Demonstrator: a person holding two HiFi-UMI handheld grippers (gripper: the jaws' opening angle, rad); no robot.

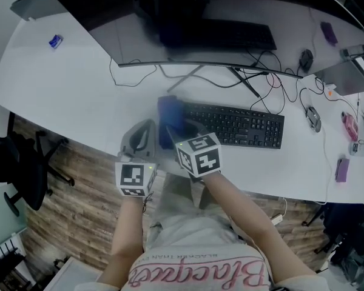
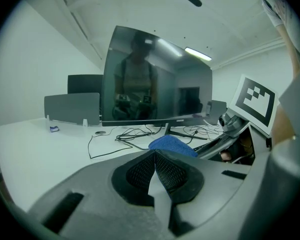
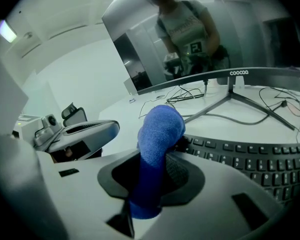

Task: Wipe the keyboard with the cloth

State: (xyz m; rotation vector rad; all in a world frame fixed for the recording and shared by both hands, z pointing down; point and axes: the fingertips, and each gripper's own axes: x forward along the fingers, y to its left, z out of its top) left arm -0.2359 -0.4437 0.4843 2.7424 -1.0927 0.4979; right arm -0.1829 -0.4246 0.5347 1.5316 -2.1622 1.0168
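The white desk (image 1: 67, 83) carries the black keyboard (image 1: 236, 125), which lies ahead and to the right of the right gripper (image 3: 152, 176). The left gripper (image 2: 155, 171), just to its left, has its jaws together with nothing between them. The right gripper's jaws clamp the blue cloth (image 3: 159, 131), which protrudes forward at the keyboard's left end.

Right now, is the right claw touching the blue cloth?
Touching. The right gripper view shows the right claw shut on the blue cloth, which sticks up from between its two jaws.
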